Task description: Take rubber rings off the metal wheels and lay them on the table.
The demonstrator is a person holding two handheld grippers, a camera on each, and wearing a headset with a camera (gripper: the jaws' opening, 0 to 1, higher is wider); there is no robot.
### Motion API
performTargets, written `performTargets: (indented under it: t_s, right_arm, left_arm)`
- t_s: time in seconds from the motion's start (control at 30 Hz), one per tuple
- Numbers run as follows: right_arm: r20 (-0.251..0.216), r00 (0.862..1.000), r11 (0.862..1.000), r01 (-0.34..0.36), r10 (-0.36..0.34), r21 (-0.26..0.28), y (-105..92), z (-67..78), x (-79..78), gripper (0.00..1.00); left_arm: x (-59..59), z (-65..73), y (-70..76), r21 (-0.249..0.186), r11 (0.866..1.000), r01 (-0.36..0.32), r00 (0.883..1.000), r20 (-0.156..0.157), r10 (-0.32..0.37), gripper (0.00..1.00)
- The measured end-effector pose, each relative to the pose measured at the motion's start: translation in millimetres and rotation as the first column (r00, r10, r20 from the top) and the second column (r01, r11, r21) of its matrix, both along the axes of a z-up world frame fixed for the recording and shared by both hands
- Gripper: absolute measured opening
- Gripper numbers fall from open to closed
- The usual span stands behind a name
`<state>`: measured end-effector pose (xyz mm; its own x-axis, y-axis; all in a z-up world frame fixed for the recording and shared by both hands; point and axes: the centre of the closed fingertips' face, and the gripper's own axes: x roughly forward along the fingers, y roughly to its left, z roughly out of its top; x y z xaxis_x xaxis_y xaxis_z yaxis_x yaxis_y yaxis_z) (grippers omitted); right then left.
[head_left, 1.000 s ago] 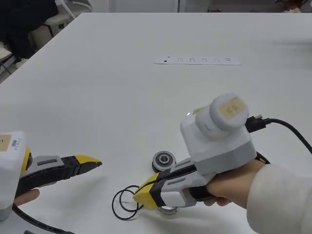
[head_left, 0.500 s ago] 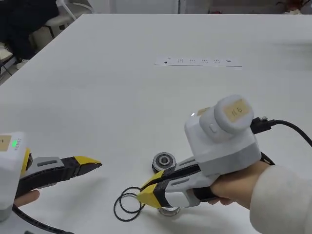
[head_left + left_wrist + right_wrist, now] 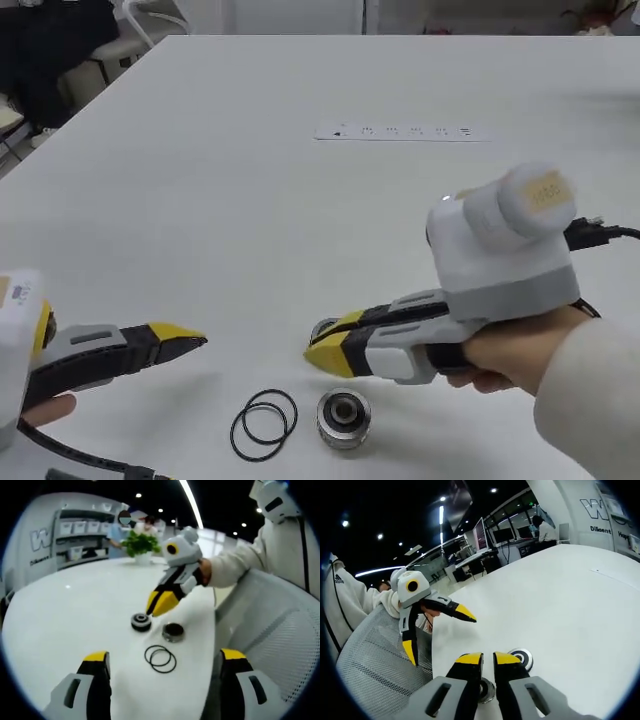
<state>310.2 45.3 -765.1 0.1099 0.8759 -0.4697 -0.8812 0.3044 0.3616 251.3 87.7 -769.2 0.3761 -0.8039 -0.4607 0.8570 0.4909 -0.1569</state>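
Hovering with jaws together, the right hand-held gripper (image 3: 322, 352) is near two rubber rings (image 3: 264, 423)

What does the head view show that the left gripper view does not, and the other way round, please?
The head view adds the power strip far across the table. The left gripper view adds a plant and shelves beyond the table. Both share the two overlapping rings lying flat, a wheel beside them, a second wheel farther off, and the right gripper, shut, with its tip near that second wheel.
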Motion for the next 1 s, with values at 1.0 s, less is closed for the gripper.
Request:
performTargets:
  t_s: [1.0]
  right_arm:
    - [0.072,0.996,0.995,0.066,-0.060,-0.078,-34.5,-24.1,23.8,0.09]
  left_arm:
    - [64.1,50.5,-26.5,0.073,0.992,0.106,0.975,0.191,-0.118,0.65]
